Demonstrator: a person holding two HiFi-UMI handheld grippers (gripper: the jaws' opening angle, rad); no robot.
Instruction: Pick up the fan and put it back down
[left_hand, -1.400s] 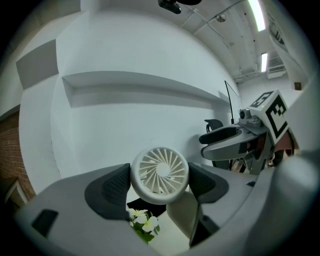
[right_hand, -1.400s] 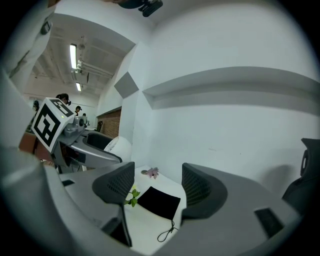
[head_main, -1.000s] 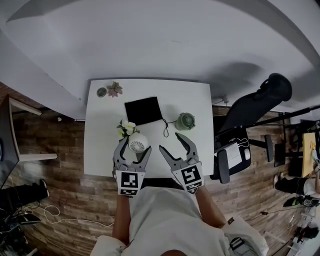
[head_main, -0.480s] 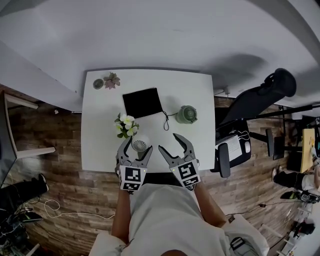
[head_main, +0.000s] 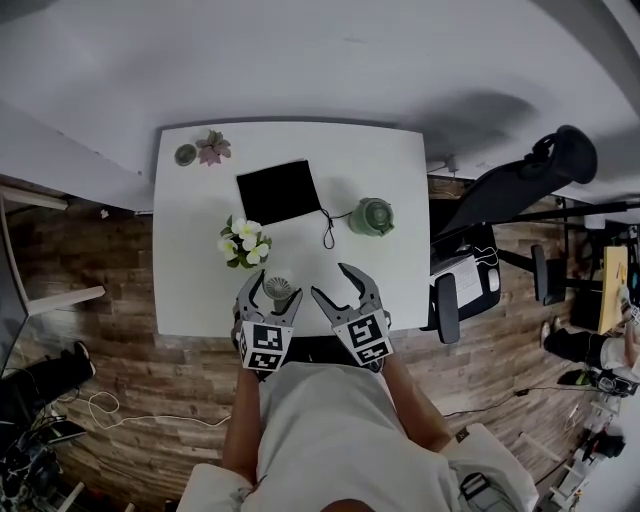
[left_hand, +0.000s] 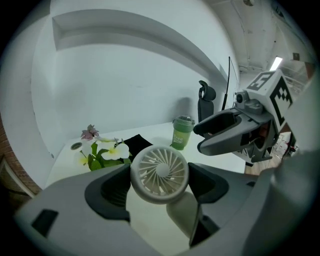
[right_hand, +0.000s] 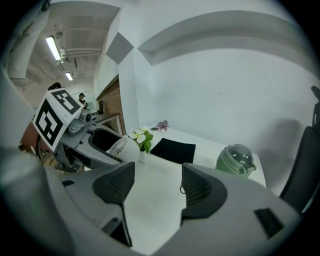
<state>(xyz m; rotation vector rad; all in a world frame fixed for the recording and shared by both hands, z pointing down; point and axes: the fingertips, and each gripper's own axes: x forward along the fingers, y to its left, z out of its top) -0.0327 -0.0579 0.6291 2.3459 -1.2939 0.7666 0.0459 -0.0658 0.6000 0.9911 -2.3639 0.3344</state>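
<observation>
Fan (left_hand: 159, 171): clamped by its head in left gripper (head_main: 272, 298) fingers, upright for set-down.
Right gripper (right_hand: 157, 184): fingers apart, empty.

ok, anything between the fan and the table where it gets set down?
Nothing visible. The left claw grips the fan over bare table near the front edge; the flowers stand beyond it, the open right claw off to its side.

Bare table (head_main: 395, 285) ahead of right tongs (head_main: 330, 282), flowers (head_main: 243, 244) just beyond fan (head_main: 278, 289)
</observation>
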